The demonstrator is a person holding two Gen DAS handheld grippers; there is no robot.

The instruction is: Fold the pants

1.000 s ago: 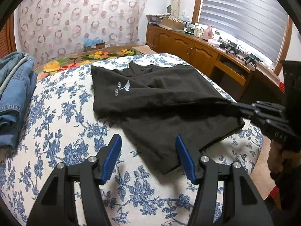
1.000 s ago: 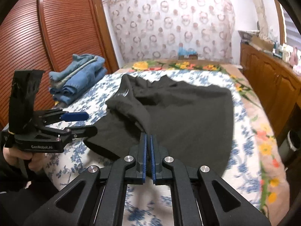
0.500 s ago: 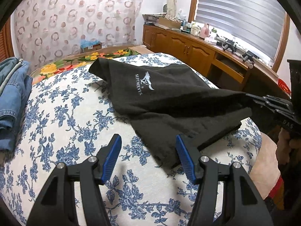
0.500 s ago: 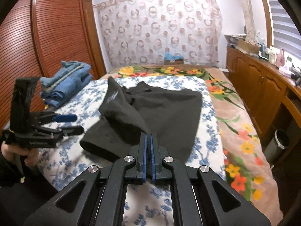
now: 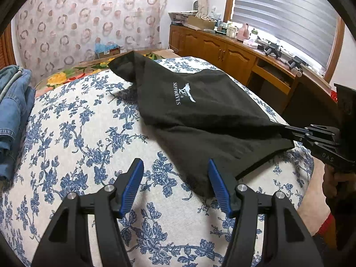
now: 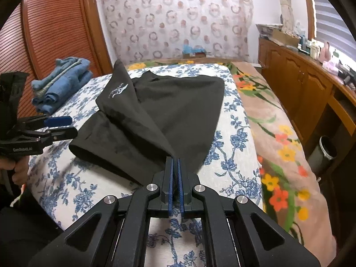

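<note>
Inspection of the fold in progress. The black pants (image 6: 160,115) lie on the floral bedspread (image 5: 73,133), toward the near right corner of the bed, spread roughly flat with one upper layer lifted. My right claw (image 6: 175,175) is pressed together, pinching an edge of that black fabric; the cloth rises taut from the bed into the pads. My left claw (image 5: 174,184) stands spread and empty, hovering above the bedspread just beside the near hem of the pants, touching nothing. A white logo (image 5: 184,92) faces upward on the raised layer. Folded blue denim (image 6: 60,82) sits stacked at the far left edge of the bed, apart from the work.

Assessment: the task is at an early stage. One layer is being carried across; no finished crease is visible, and I judge the remaining folds and final squaring still outstanding.
</note>
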